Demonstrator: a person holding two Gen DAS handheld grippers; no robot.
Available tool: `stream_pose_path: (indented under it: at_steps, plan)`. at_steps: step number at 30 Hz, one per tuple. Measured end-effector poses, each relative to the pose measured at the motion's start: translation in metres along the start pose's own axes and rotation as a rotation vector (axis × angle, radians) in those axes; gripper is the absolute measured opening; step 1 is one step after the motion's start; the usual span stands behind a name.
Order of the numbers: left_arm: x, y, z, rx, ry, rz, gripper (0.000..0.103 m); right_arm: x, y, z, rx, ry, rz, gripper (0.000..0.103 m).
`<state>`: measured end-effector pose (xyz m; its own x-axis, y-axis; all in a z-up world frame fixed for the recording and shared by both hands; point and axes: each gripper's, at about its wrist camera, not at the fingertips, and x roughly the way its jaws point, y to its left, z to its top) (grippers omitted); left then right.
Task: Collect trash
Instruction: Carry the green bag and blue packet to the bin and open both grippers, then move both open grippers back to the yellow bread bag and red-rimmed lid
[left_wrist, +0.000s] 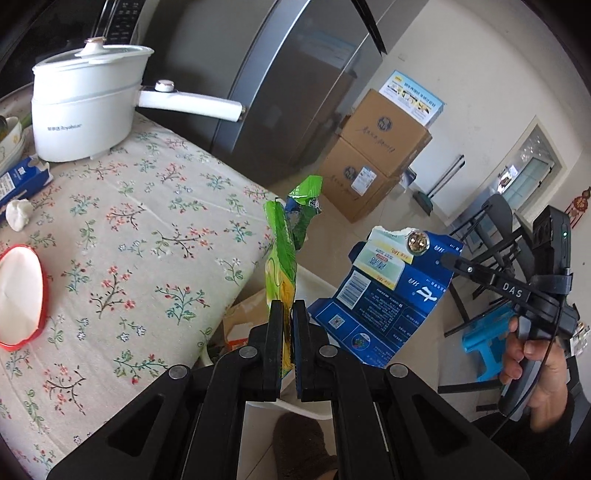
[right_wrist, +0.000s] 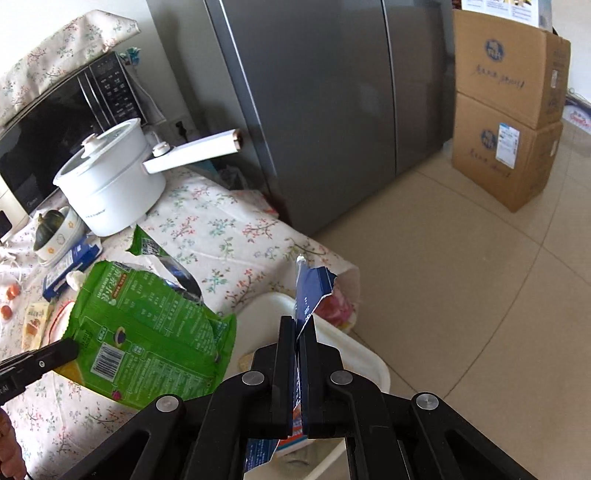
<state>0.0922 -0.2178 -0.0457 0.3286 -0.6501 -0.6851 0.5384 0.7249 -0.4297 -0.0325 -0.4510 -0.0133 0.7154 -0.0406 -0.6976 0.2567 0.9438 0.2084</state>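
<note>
Both jaws are pinched nearly closed, each on one piece of trash. My left gripper (left_wrist: 287, 317) points up and forward beside the table edge, clamping the lower end of a crumpled green plastic snack wrapper (left_wrist: 284, 240), which stands upright out of the fingers. My right gripper (right_wrist: 297, 332) is held level with it, off the corner of the floral-patterned tablecloth (right_wrist: 229, 229), squeezing a torn flat blue cardboard carton (right_wrist: 308, 291) edge-on between its pads; in the left wrist view I see that carton spread flat and my right hand (left_wrist: 532, 354) wrapped around the gripper handle. Below both grippers sits one white plastic bin (right_wrist: 362, 354) with rubbish inside. On the table I count one white electric pot with a long handle (left_wrist: 85, 107), one red-rimmed white lid (left_wrist: 22, 295), one crumpled white tissue (left_wrist: 18, 214) and one more blue carton (left_wrist: 22, 181) lying near it. Two brown cardboard boxes (right_wrist: 506, 110) are stacked beside one grey refrigerator (right_wrist: 314, 92).
</note>
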Motion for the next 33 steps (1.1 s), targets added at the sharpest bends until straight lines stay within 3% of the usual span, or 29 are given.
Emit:
stream_pose_path:
  at_steps: [4, 9, 10, 12, 14, 28, 29, 30, 32, 33]
  plan:
    - [0.026, 0.003, -0.005, 0.019, 0.038, 0.028, 0.005, 0.004, -0.009, -0.004, 0.008, 0.023, -0.025, 0.001]
    - [0.049, 0.010, -0.008, 0.090, 0.088, 0.130, 0.008, 0.008, -0.014, -0.005, 0.013, 0.039, -0.041, 0.001]
    - [0.053, 0.011, -0.009, 0.101, 0.102, 0.152, 0.012, 0.008, -0.015, -0.005, 0.014, 0.042, -0.042, 0.001]
    - [0.055, 0.014, -0.012, 0.120, 0.116, 0.196, 0.029, 0.011, -0.014, -0.006, 0.015, 0.050, -0.046, 0.001]
    - [0.052, 0.016, -0.013, 0.133, 0.106, 0.229, 0.062, 0.012, -0.013, -0.006, 0.009, 0.057, -0.047, 0.001]
    - [0.011, 0.024, -0.017, 0.221, 0.067, 0.377, 0.083, 0.030, 0.002, -0.006, -0.002, 0.103, -0.047, 0.005]
    - [0.008, 0.025, -0.017, 0.221, 0.063, 0.383, 0.084, 0.031, 0.002, -0.005, 0.007, 0.109, -0.042, 0.013]
    - [0.005, 0.027, -0.017, 0.219, 0.060, 0.388, 0.084, 0.031, 0.003, -0.005, 0.014, 0.110, -0.038, 0.031]
    - [-0.002, 0.030, -0.018, 0.211, 0.054, 0.398, 0.086, 0.028, 0.005, -0.004, 0.024, 0.095, -0.033, 0.052]
    - [-0.004, 0.032, -0.018, 0.205, 0.051, 0.402, 0.086, 0.028, 0.008, -0.003, 0.021, 0.087, -0.030, 0.055]
